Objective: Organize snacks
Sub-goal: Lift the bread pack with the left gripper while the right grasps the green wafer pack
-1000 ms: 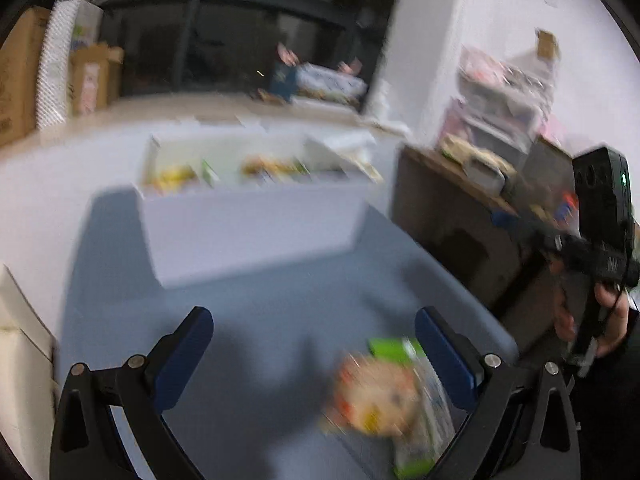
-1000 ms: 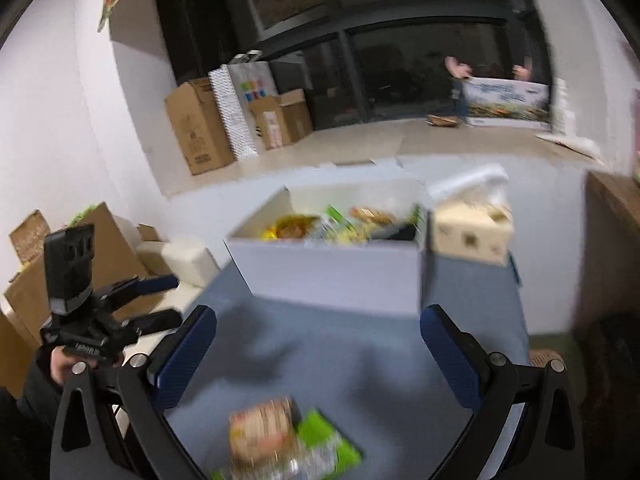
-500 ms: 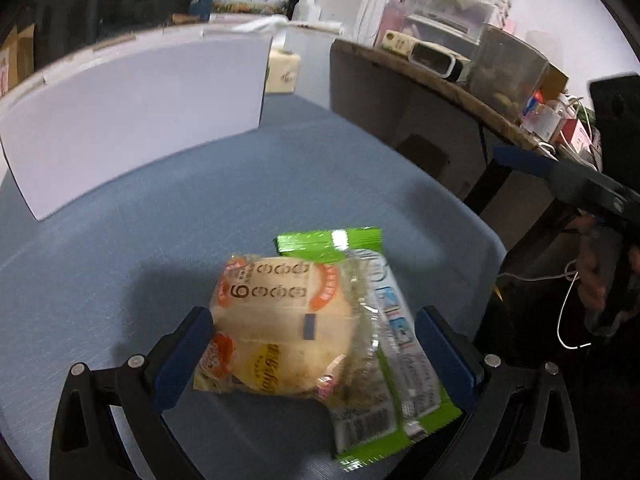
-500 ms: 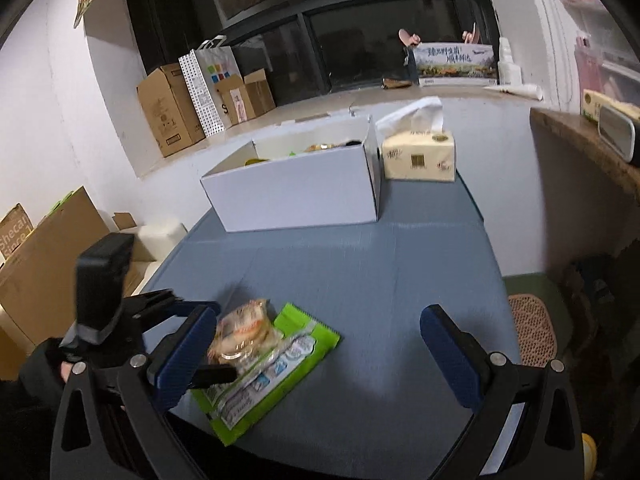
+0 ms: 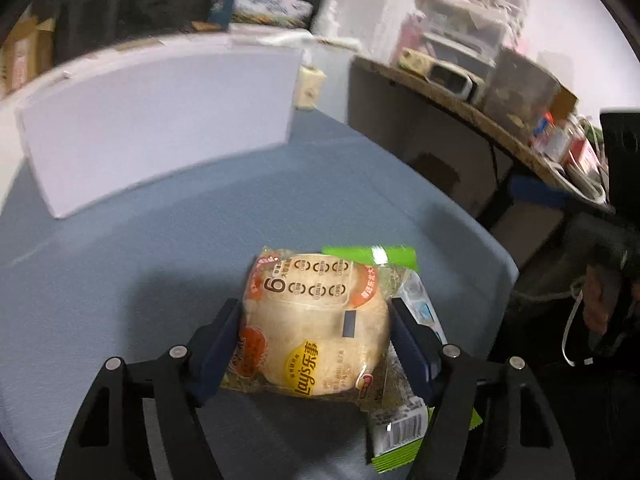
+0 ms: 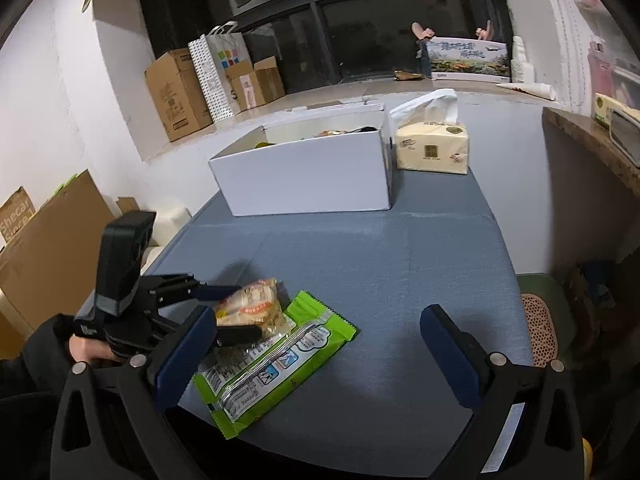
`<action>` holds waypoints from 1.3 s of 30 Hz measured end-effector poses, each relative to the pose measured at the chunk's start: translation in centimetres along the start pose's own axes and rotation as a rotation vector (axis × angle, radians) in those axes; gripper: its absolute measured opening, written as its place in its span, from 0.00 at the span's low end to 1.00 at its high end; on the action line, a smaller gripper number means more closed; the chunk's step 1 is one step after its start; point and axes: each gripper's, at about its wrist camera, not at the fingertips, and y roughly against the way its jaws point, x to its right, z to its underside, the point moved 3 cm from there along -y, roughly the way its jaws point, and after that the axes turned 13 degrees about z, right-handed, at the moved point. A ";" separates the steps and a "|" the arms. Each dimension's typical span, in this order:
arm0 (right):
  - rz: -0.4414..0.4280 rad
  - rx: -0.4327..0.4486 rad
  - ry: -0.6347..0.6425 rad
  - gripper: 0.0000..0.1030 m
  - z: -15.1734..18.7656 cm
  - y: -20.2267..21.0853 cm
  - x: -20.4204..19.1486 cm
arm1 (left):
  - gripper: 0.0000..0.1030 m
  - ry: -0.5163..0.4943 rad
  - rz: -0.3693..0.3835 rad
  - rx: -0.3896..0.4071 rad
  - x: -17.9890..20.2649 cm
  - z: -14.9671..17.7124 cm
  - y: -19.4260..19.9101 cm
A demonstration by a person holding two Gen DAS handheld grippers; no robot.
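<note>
Blue-grey worktop (image 6: pixel 400 264), near edge curved. White open-top box (image 6: pixel 312 176) at far side, some snacks visible inside, contents hard to tell apart. Tissue pack (image 6: pixel 432 148) just right of box, touching or nearly so. Cardboard boxes (image 6: pixel 180 92) and a paper bag (image 6: pixel 216 72) on the window ledge behind, well apart from the worktop items.

Green snack packet (image 6: pixel 280 356) flat on worktop near front-left edge, printed side up, one corner at the edge. Round Lay's snack bag (image 5: pixel 316 328) lying on top of green packet (image 5: pixel 400 412), overlapping its left part.

Left gripper (image 5: pixel 316 344): fingers (image 5: pixel 218 344) narrowed, pads pressed on both sides of the round bag, bag centred between them, front half sticking out past the tips. Clamped on bag. From right wrist view, same gripper (image 6: pixel 236 312) low over the worktop, fingers on either side of the round bag (image 6: pixel 252 304); cannot tell whether bag is lifted or resting on the packet.

Right gripper (image 6: pixel 316 344): fingers (image 6: pixel 452 356) spread wide, nothing between them, above the front edge of worktop. Green packet partly under the left fingertip in view, not touching as far as visible.
</note>
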 end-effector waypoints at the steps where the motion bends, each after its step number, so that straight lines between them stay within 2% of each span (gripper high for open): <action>1: -0.003 -0.014 0.011 1.00 0.1 -0.3 -0.2 | 0.75 0.000 -0.018 0.023 0.0 -0.3 0.8; 4: 0.037 -0.119 0.058 1.00 0.8 -2.5 -1.2 | 0.75 0.000 -0.057 0.116 0.0 -1.2 4.1; 7: 0.019 -0.203 0.105 1.00 1.6 -4.2 -2.5 | 0.75 -0.010 -0.083 0.192 0.4 -1.7 7.5; 9: -0.007 -0.277 0.141 1.00 2.2 -5.4 -3.9 | 0.75 -0.007 -0.089 0.222 0.5 -1.7 9.0; 11: -0.074 -0.365 0.161 1.00 3.0 -6.8 -5.2 | 0.75 -0.006 -0.103 0.246 0.6 -1.6 10.0; 14: -0.044 -0.452 0.225 1.00 3.8 -8.8 -6.4 | 0.75 -0.004 -0.109 0.273 0.9 -1.3 11.1; 22: -0.030 -0.487 0.296 1.00 1.4 -12.1 -9.0 | 0.75 0.026 -0.104 0.312 0.2 0.0 12.4; 25: -0.045 -0.492 0.384 1.00 0.8 -13.2 -11.5 | 0.75 0.029 -0.123 0.319 0.0 0.5 13.1; 30: -0.008 -0.486 0.515 1.00 1.5 -13.3 -14.3 | 0.75 0.054 -0.135 0.343 -0.8 1.4 14.6; 33: -0.006 -0.492 0.530 1.00 1.9 -12.6 -14.1 | 0.75 0.060 -0.138 0.349 -1.1 1.7 14.9; 39: 0.026 -0.498 0.522 1.00 3.0 -10.8 -11.0 | 0.75 0.050 -0.130 0.340 -0.7 1.7 14.6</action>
